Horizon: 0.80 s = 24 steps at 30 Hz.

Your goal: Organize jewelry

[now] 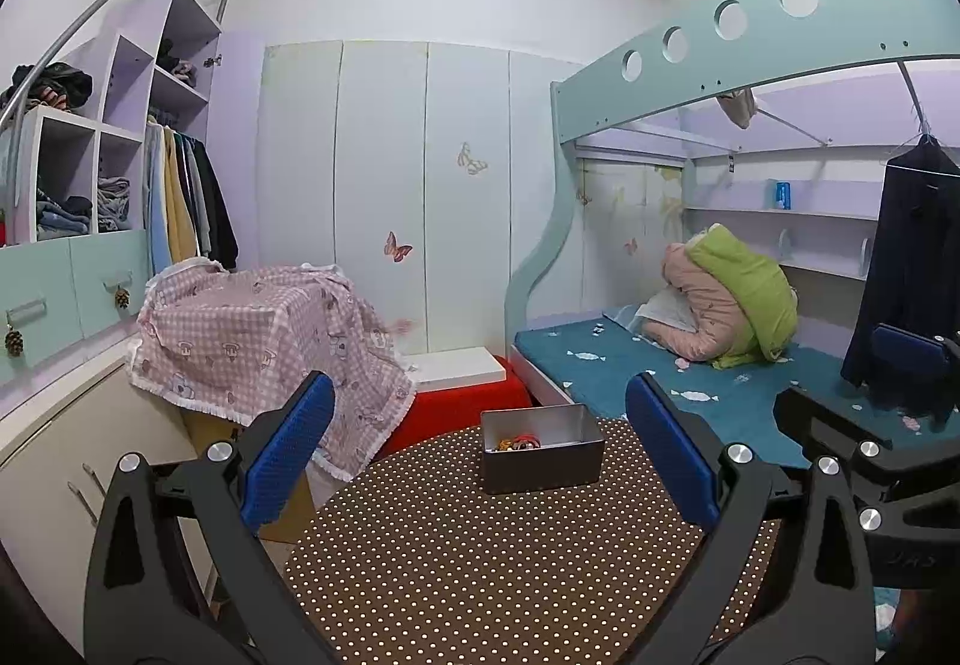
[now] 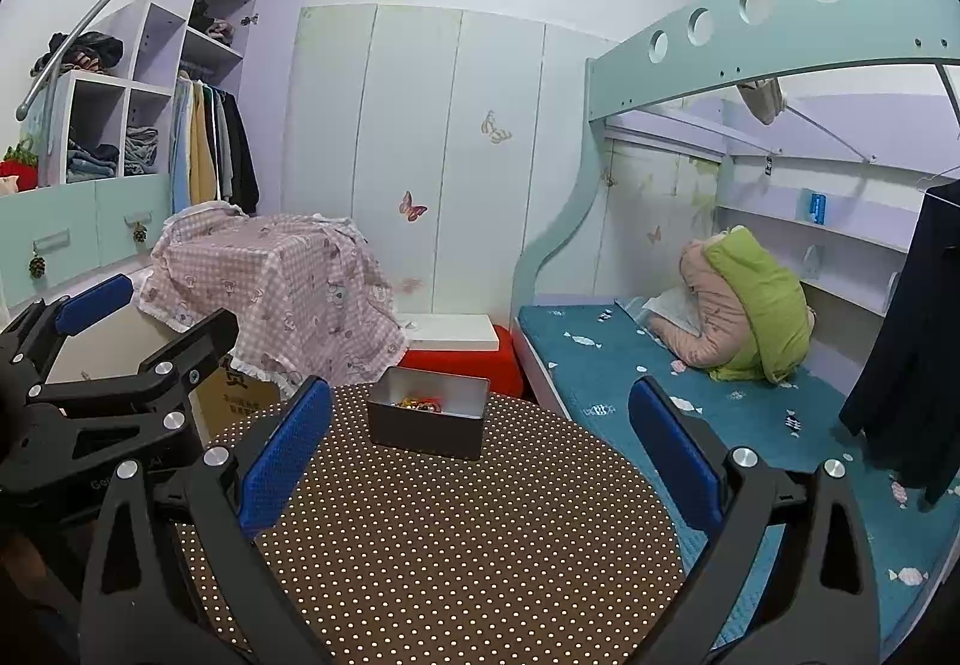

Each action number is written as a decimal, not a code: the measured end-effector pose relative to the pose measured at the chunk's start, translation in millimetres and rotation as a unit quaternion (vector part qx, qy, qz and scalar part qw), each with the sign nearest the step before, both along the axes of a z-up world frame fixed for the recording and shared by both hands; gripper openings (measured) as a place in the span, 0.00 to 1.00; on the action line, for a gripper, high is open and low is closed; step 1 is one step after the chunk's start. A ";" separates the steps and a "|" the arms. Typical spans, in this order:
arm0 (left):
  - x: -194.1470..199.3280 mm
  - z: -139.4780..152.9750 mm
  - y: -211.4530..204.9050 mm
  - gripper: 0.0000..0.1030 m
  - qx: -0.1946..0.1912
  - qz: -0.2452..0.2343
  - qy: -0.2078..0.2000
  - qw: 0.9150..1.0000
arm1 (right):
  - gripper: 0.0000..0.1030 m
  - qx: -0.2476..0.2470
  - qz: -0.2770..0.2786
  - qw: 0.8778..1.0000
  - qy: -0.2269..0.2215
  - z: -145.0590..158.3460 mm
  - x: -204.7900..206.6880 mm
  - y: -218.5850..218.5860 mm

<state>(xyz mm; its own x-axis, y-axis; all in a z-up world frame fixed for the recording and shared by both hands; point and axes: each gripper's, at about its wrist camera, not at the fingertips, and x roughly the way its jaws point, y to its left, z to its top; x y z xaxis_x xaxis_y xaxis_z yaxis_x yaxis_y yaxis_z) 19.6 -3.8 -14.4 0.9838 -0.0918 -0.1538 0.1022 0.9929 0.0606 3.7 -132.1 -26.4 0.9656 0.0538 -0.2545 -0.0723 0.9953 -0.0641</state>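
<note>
At the far tabletop (image 1: 480, 575) edge sits the jewelry tin (image 1: 542, 449); both tools (image 1: 480, 461) (image 2: 480, 458) gape empty, so I approach next

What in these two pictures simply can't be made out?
- Jewelry in the metal box: a small colourful tangle, pieces too small to name; the box's front wall hides most of it in both views.
- What the pink checked cloth covers: hidden.
- Table near edge: hidden behind each open tool's arms.
</note>
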 end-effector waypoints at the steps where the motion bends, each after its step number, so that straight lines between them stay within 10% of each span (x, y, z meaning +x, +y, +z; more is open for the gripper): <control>1: 0.2 0.6 0.2 0.95 0.000 0.000 0.000 1.000 | 0.93 0.001 0.001 1.000 0.001 0.1 0.3 -0.3; 24: 2.2 2.8 0.1 0.95 0.000 -0.004 0.000 1.000 | 0.93 0.007 0.003 1.000 0.006 -0.3 1.1 -2.8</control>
